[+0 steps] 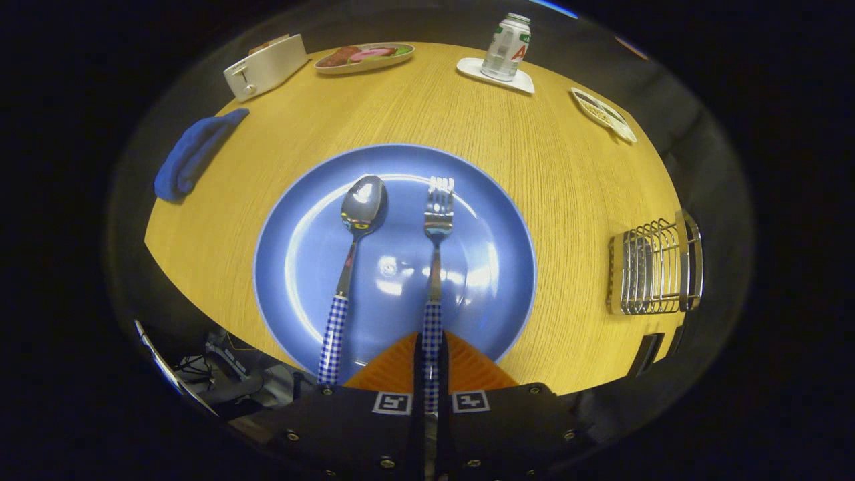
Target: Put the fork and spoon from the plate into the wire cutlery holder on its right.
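Tongs (432, 361) are clamped on the fork (437, 220) by its checked handle, low near the end, which I judge leaves the tines free to drop into the wire cutlery holder (654, 270) standing well apart to the right on the tabletop (548, 167). Fork and spoon (357, 220) both lie side by side on the plate (494, 267).

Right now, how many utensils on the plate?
2. Spoon lies free on the blue plate, left of the fingers. Fork beside it, its handle clamped between the gripper fingers.
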The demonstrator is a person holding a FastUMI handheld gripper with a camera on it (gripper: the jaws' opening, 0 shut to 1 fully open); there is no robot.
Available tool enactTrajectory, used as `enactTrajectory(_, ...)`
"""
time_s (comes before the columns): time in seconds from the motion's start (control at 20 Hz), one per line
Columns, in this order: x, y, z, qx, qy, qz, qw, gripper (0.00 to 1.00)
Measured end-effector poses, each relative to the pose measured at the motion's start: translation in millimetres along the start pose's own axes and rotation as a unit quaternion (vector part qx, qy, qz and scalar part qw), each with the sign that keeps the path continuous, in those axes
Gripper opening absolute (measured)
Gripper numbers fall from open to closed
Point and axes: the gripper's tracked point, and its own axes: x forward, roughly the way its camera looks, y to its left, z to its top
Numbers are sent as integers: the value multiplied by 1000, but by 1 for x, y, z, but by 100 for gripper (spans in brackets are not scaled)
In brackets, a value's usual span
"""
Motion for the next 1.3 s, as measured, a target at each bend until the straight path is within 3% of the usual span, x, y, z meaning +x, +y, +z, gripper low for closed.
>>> enactTrajectory(0.15,-8,-1,0,-1,9,14,1000,8)
enactTrajectory(0.2,-10,-3,2,-14,12,18,1000,0)
enactTrajectory(0.55,-46,-16,0,-73,40,55,995,0)
enactTrajectory(0.85,-92,-57,-5,-105,46,48,992,1)
enactTrajectory(1.15,-137,-104,-37,-115,97,60,987,0)
enactTrajectory(1.3,-154,-139,-45,-111,110,47,987,0)
